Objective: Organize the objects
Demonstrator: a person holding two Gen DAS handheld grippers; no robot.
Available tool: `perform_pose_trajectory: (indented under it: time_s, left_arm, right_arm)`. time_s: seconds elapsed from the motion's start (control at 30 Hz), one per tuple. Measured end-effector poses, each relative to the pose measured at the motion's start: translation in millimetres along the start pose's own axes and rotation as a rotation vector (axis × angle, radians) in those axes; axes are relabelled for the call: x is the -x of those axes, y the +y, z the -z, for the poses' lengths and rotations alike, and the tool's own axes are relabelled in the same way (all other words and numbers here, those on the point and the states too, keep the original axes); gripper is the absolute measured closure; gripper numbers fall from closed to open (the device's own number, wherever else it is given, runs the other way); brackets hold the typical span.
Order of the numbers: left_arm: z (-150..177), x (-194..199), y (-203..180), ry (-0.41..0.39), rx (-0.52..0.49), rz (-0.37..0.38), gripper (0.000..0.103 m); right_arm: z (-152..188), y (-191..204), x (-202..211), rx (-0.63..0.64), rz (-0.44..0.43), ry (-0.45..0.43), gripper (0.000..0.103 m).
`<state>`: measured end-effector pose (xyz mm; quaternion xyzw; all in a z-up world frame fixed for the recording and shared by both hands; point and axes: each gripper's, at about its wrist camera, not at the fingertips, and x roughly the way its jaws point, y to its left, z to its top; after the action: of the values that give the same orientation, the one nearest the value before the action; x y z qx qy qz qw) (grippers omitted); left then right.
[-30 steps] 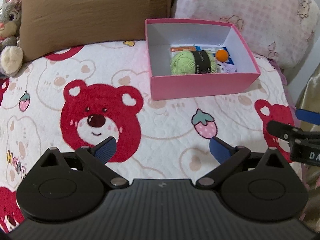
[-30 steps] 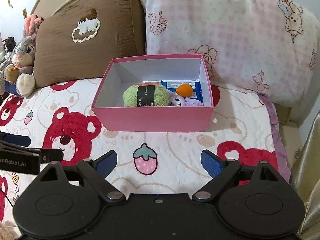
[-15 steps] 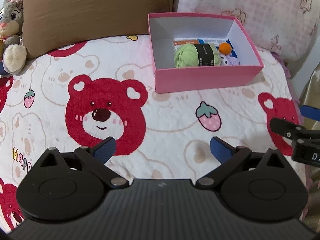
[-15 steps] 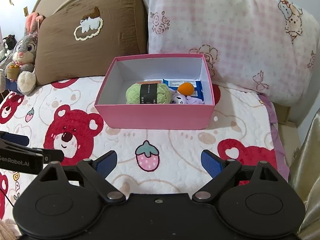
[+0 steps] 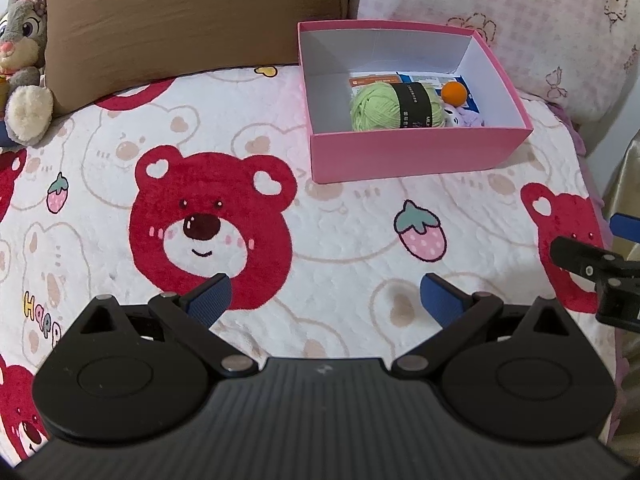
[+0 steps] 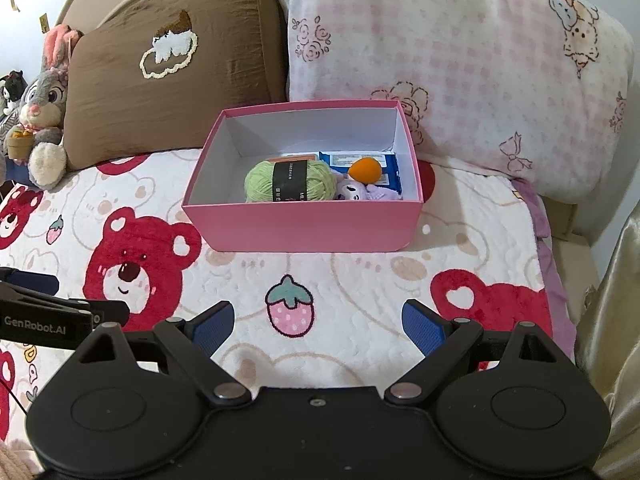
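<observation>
Bedspread (image 6: 360,280) with red bears, pink box (image 6: 304,228), pillows behind

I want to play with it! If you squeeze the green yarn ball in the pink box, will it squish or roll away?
The green yarn ball looks soft, so it would probably squish. Its rounded shape might roll, but the purple plush toy beside it and the pink box wall would likely stop it.

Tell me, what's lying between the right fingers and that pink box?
Only bare blanket, printed with a strawberry; the right wrist view shows nothing loose before the pink box.
</observation>
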<state>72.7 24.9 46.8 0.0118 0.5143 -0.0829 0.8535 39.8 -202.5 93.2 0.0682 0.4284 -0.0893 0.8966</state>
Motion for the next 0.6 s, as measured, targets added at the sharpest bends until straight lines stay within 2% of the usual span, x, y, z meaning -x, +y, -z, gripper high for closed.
perform_pose_trajectory:
  time_s: [0.6]
  left_arm:
    - [1.5,-0.6,-1.8,-0.003,-0.021,0.007,0.001]
  right_arm:
    - [0.6,-6.9,-5.6,-0.003,0.004,0.015,0.01]
